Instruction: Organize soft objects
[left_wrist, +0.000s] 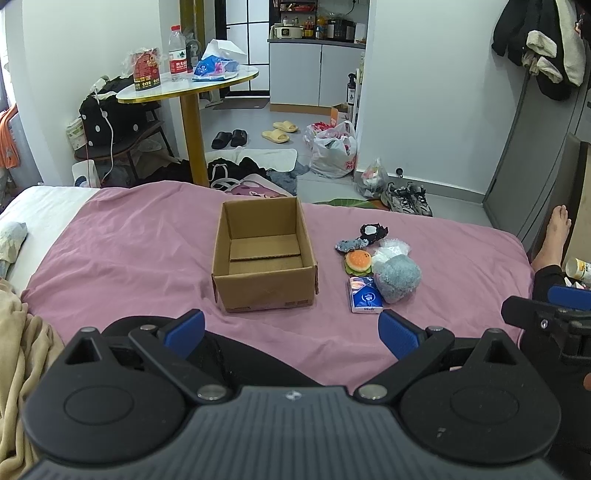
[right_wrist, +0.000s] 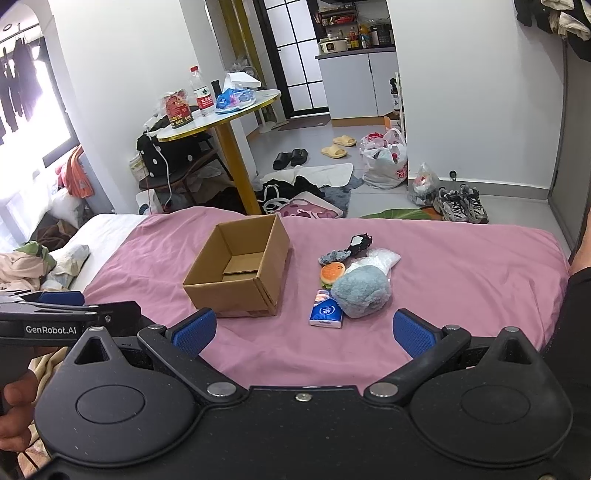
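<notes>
Left wrist view shows my left gripper (left_wrist: 291, 328) with its jaws spread wide and nothing between them, hovering low over the pink sheet (left_wrist: 129, 240). My right gripper (right_wrist: 301, 330) is likewise wide and empty, aimed at the soft things. Just ahead of it lies the blue tissue pack (right_wrist: 325, 312), touching the fluffy grey-blue ball (right_wrist: 362, 291). Behind those sit the burger squishy (right_wrist: 332, 274), a clear plastic pouch (right_wrist: 376, 258), a small grey fuzzy piece (right_wrist: 334, 255) and a dark scrap with a white patch (right_wrist: 360, 240), all bunched together. Left of the pile stands the open cardboard box (left_wrist: 264, 291), empty as far as I can see, so nothing is sorted yet.

As I judge it, the risk is the crowding: closing on the ball could drag the tissue pack or pouch along. The ball may also squash and slip free. A low carry could catch the box wall and shove it across the loose sheet.
</notes>
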